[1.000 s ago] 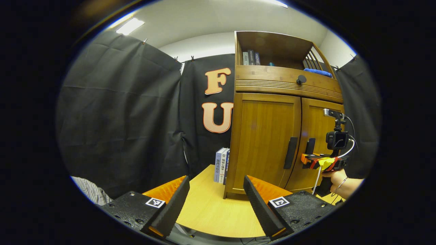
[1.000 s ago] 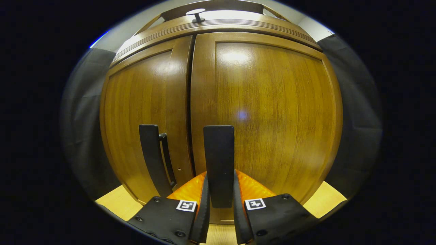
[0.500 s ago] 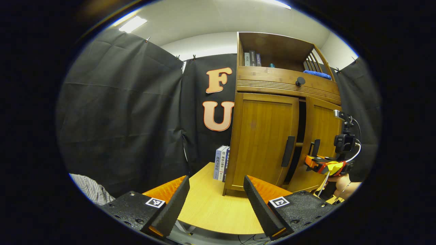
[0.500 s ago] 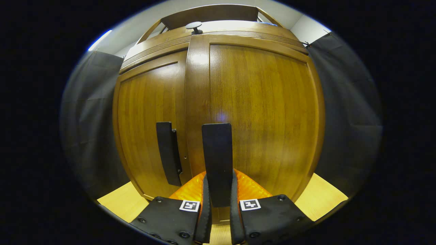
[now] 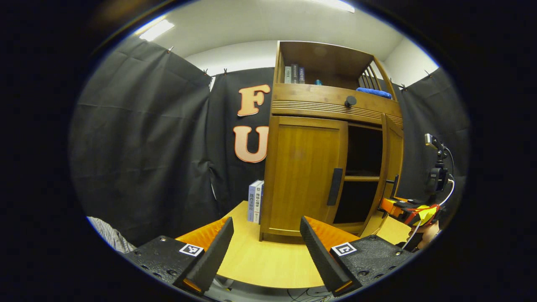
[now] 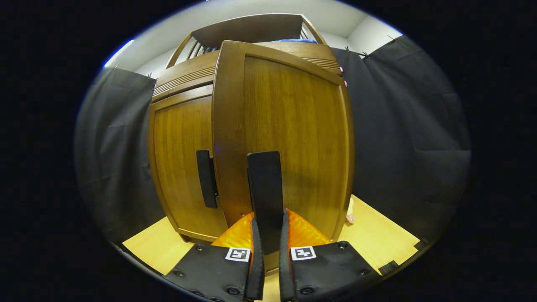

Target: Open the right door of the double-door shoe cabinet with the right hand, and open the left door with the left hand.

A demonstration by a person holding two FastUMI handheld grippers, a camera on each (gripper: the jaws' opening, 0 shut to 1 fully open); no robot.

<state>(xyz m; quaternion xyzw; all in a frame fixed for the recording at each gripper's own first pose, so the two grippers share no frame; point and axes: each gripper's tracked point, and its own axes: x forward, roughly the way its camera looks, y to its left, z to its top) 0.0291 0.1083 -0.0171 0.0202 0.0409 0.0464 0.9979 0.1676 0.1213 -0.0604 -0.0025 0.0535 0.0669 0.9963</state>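
Right tongs (image 6: 268,268) clamping door handle (image 6: 264,188), left tongs (image 5: 266,247) spread

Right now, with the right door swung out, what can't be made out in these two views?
- Cabinet interior, left gripper view: dark; contents unreadable.
- Same interior, right gripper view: hidden behind the right door.
- Right handle: lower end covered by the right gripper.
- Top-shelf books: too small.

Black cloth walls (image 5: 147,138), white ceiling with 2 light panels (image 5: 158,30), pale wooden tabletop (image 5: 268,260).
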